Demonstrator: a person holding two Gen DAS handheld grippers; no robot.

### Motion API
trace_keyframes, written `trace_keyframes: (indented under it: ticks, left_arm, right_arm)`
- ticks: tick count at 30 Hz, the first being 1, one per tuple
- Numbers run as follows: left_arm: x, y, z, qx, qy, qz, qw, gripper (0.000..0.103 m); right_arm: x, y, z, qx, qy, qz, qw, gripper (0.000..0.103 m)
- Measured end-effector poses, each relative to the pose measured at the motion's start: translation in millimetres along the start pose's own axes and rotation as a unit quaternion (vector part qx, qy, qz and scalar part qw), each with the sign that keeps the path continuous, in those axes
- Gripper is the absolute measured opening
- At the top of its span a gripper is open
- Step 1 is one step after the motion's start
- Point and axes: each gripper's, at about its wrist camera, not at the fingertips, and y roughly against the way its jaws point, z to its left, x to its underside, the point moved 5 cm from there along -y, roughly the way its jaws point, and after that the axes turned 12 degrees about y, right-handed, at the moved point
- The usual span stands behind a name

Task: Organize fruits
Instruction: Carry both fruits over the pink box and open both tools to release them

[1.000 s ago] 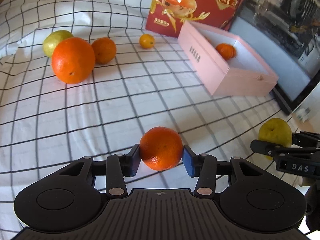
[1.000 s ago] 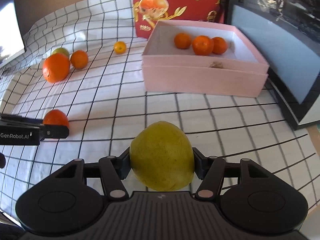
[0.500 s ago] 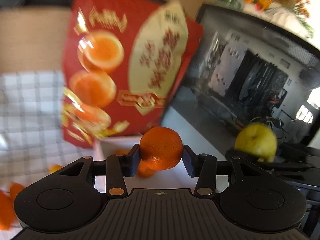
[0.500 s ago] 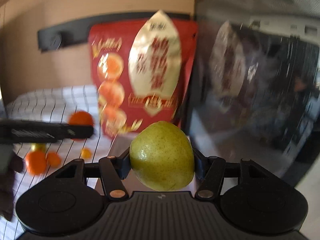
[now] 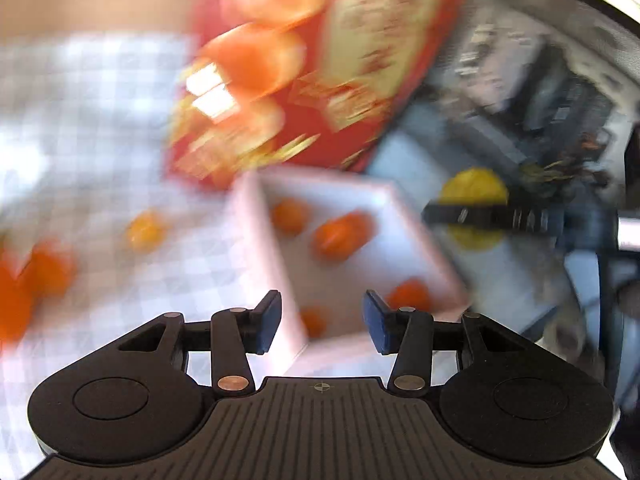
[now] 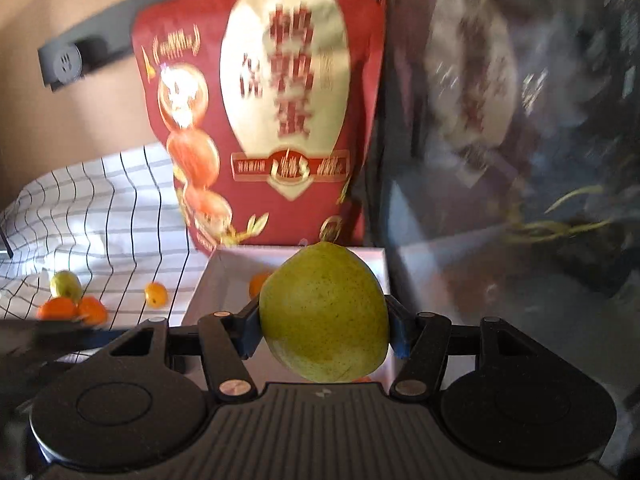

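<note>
My left gripper (image 5: 322,322) is open and empty above the near end of the pink box (image 5: 420,232). Several oranges (image 5: 340,232) lie inside the box; the view is blurred by motion. My right gripper (image 6: 322,320) is shut on a yellow-green pear (image 6: 324,316) and holds it above the pink box (image 6: 224,276). The pear also shows in the left wrist view (image 5: 474,194), to the right of the box. One orange (image 6: 258,284) shows in the box behind the pear.
A red bag (image 6: 260,112) stands behind the box. A dark glass-fronted case (image 6: 520,140) stands to the right. On the checked cloth (image 6: 100,216) at left lie a small kumquat (image 6: 155,294), two oranges (image 6: 72,308) and a green pear (image 6: 64,283).
My left gripper has opened and the orange it held is gone from its jaws; it has tilted down over the box. My right gripper still holds the pear, now over the box.
</note>
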Motion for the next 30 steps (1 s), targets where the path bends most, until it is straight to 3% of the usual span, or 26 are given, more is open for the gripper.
trace_keyframes:
  ticks: [4, 8, 15, 20, 30]
  left_arm:
    - [24, 31, 56, -0.042, 0.070, 0.005, 0.9966, 0.048]
    - [35, 72, 96, -0.095, 0.088, -0.019, 0.9914, 0.048]
    - [50, 117, 146, -0.171, 0.119, -0.048, 0.9770, 0.048]
    - [58, 115, 162, -0.181, 0.143, -0.035, 0.9724, 0.048]
    - [54, 106, 165, -0.160, 0.139, -0.026, 0.9770, 0.048]
  right_arm:
    - [2, -41, 22, -0.054, -0.012, 0.041, 0.998, 0.060]
    - [8, -84, 59, -0.109, -0.011, 0.088, 0.990, 0.060]
    - [22, -130, 88, -0.077, 0.017, 0.145, 0.986, 0.060]
    - [24, -141, 85, -0.061, 0.010, 0.152, 0.986, 0.060]
    - [25, -129, 80, -0.042, 0.005, 0.149, 0.988, 0.061]
